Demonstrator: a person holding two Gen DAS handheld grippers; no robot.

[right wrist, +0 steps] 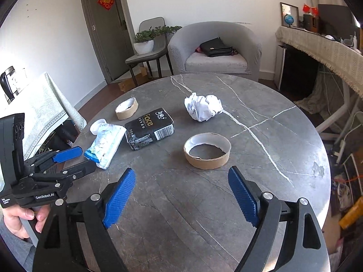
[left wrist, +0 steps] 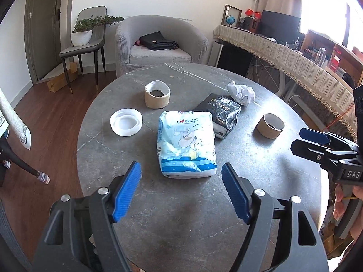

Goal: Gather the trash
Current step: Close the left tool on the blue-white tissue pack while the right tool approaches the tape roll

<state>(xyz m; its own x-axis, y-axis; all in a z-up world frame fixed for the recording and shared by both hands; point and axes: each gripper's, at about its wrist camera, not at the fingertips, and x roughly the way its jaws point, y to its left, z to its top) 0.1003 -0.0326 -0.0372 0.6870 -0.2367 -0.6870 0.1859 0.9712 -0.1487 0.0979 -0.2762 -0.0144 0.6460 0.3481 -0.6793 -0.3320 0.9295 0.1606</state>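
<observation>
On the round grey table (left wrist: 181,215) lie a white-and-blue tissue pack (left wrist: 186,142) (right wrist: 105,145), a black tissue pack (left wrist: 221,115) (right wrist: 148,128), a crumpled white paper (left wrist: 241,93) (right wrist: 203,106), two cardboard tape cores (left wrist: 157,94) (left wrist: 270,125) (right wrist: 207,150) (right wrist: 126,108) and a white lid (left wrist: 126,122) (right wrist: 97,125). My left gripper (left wrist: 181,188) is open and empty, just short of the white-and-blue pack. My right gripper (right wrist: 181,195) is open and empty, just short of the near tape core.
A grey armchair (left wrist: 158,43) with a black bag (left wrist: 158,42) stands behind the table. A chair with a potted plant (left wrist: 84,31) is at the back left. A cloth-covered desk (left wrist: 295,61) runs along the right. Wood floor lies to the left.
</observation>
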